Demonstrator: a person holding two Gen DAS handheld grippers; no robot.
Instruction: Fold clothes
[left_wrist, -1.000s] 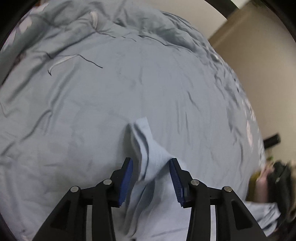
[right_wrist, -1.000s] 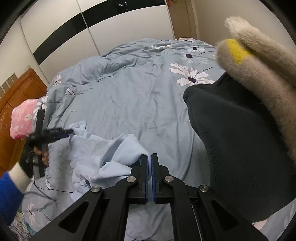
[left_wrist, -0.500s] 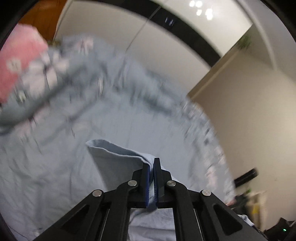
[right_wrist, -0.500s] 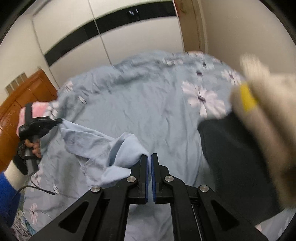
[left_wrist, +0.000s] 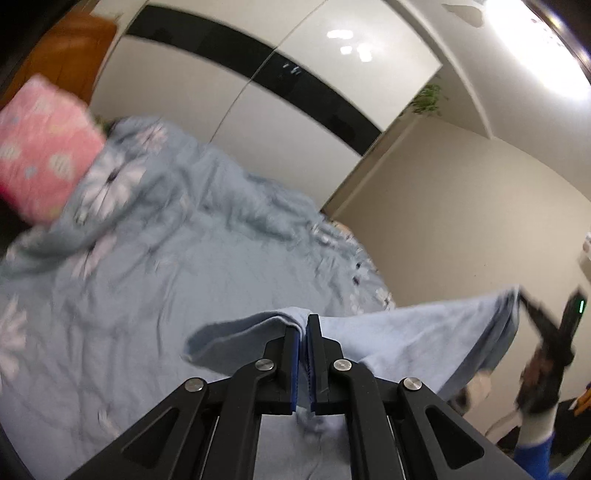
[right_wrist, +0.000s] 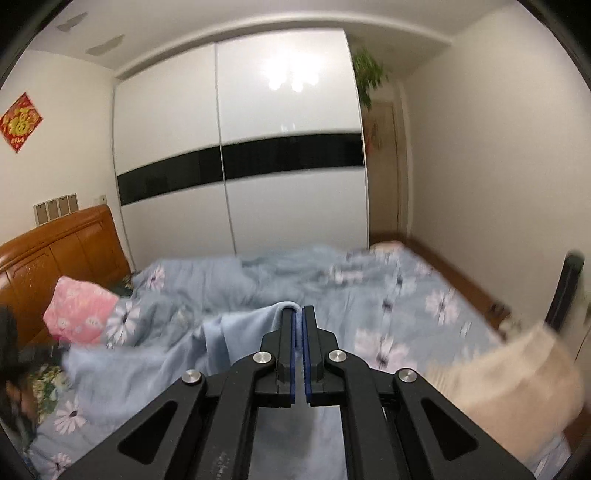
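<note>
Both jaws clamped on the light blue garment (left_wrist: 424, 332), left gripper (left_wrist: 307, 354) and right gripper (right_wrist: 299, 354) holding it stretched above the bed (right_wrist: 406, 295), no readable labels.

Left gripper (left_wrist: 307, 323): jaws were pressed together on a fold of the light blue garment (left_wrist: 413, 332), blue pads nearly meeting, fingers pointing forward and raised off the bed.
Right gripper (right_wrist: 298, 314): jaws were closed with only a thin slit between the blue pads, the garment's edge caught at the tips, fingers level.
Right gripper from the left wrist view (left_wrist: 546, 325): blurred, held high at the far right, gripping the garment's other end.
Right hand (left_wrist: 539, 384): wrapped round the handle, blue sleeve below it.
Left hand: blurred at the right wrist view's left edge; pose could not be told.
</note>
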